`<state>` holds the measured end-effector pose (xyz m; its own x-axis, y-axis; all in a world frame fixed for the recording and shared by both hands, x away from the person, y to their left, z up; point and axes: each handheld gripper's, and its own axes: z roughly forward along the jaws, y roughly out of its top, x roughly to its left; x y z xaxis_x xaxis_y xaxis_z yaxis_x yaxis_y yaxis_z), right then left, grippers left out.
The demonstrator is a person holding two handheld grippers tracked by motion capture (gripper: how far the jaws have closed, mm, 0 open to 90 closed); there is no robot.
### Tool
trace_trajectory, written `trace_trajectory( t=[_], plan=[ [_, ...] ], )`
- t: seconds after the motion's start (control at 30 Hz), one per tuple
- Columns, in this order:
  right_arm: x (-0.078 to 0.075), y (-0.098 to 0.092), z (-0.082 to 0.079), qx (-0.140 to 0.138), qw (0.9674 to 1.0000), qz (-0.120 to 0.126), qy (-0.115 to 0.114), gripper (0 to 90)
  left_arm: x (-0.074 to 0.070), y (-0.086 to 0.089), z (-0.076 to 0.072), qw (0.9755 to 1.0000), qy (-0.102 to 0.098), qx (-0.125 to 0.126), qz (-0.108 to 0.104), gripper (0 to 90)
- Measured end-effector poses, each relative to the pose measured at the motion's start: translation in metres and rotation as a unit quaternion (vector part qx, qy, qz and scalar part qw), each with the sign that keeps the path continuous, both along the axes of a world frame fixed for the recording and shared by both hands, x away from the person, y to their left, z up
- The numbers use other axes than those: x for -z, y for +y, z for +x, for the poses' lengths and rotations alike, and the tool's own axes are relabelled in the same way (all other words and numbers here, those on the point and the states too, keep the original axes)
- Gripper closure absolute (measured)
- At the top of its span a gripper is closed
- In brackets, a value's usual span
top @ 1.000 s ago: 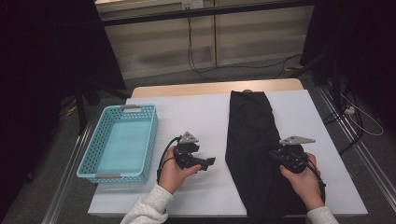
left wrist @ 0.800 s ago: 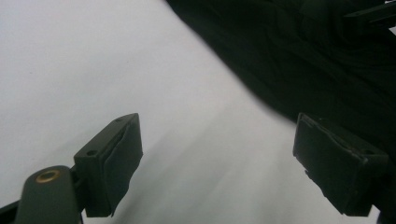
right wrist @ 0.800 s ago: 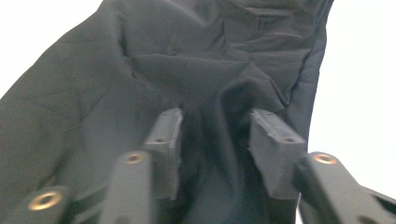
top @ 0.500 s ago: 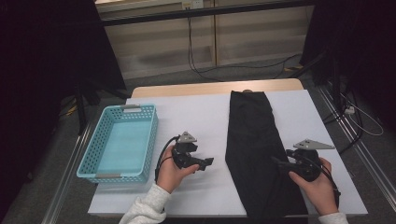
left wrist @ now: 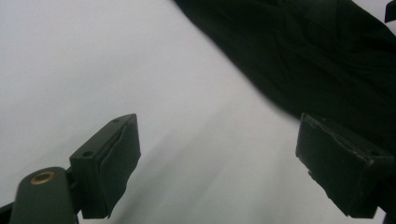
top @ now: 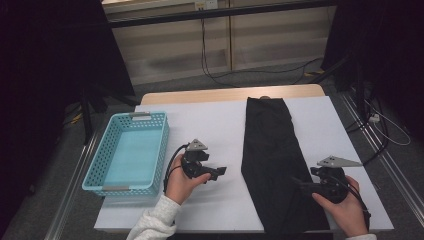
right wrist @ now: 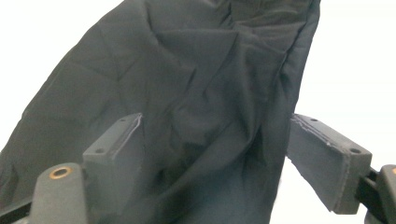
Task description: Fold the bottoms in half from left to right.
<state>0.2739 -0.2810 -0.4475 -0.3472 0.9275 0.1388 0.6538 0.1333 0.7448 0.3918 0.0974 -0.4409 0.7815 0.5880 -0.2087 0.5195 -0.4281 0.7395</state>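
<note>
The right claw point(top: 300, 184) is hovering low over the near end of the black cloth point(top: 272, 160), at the cloth's right-hand side, with the person's right hand point(top: 345, 207) gripping it from behind. Its jaws have just been opening and are now standing apart; in the right gripper view the wrinkled cloth point(right wrist: 196, 102) is lying beneath and ahead of them, its seamed edge running just inside the right-hand jaw, and neither pad is pressing on the fabric.

The left claw point(top: 220, 171) is sitting to the left of the cloth, pointing toward it, held by the left hand point(top: 181, 184) over bare white worktop point(top: 215, 125). Its jaws are also standing wide apart with nothing between them; in the left gripper view the cloth point(left wrist: 303, 60) is lying ahead of it and to its right, near but not touching the pads.

The cloth is stretching away from both claws as a long narrow strip reaching the far edge of the worktop. A light blue basket point(top: 97, 165) is standing well to the left of the left claw.
</note>
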Motion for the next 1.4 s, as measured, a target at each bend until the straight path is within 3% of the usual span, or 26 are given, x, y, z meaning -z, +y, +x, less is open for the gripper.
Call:
trace_trajectory(
  t=[0.17, 0.27, 0.37, 0.57, 0.7, 0.77, 1.07, 1.23, 1.4],
  plan=[
    [0.000, 0.003, -0.011, -0.011, 0.9999, -0.005, 0.002, 44.0, 0.000, -0.001, 0.000, 1.0000, -0.002, 0.000, 0.000, 13.9],
    [0.000, 0.004, -0.014, -0.011, 0.9999, -0.001, 0.013, 47.5, -0.001, -0.002, -0.001, 1.0000, -0.004, 0.002, 0.003, 13.9],
    [-0.001, 0.004, -0.018, -0.001, 0.9998, -0.015, 0.014, 52.3, -0.001, -0.003, -0.001, 1.0000, -0.005, 0.002, 0.003, 13.9],
    [0.003, 0.002, -0.022, 0.001, 0.9996, -0.005, 0.028, 62.4, -0.001, -0.004, -0.002, 1.0000, -0.005, 0.005, 0.006, 14.0],
    [0.009, 0.008, -0.020, -0.012, 0.9991, -0.010, 0.039, 83.5, -0.001, -0.006, -0.003, 0.9999, -0.005, 0.010, 0.008, 14.1],
    [0.008, 0.008, -0.020, -0.016, 0.9991, -0.006, 0.039, 87.9, -0.001, -0.007, -0.003, 0.9999, -0.005, 0.011, 0.006, 14.1],
    [-0.007, -0.007, -0.026, -0.010, 0.9993, 0.015, 0.031, 88.5, -0.002, -0.006, -0.002, 1.0000, -0.006, 0.007, 0.003, 14.3],
    [-0.005, -0.019, -0.028, -0.004, 0.9986, 0.029, 0.044, 88.6, -0.003, -0.004, -0.001, 1.0000, -0.007, 0.006, 0.002, 14.4],
    [-0.002, -0.017, -0.027, -0.004, 0.9985, 0.010, 0.053, 88.8, -0.002, -0.004, -0.001, 1.0000, -0.005, 0.006, 0.003, 14.5]
  ],
)
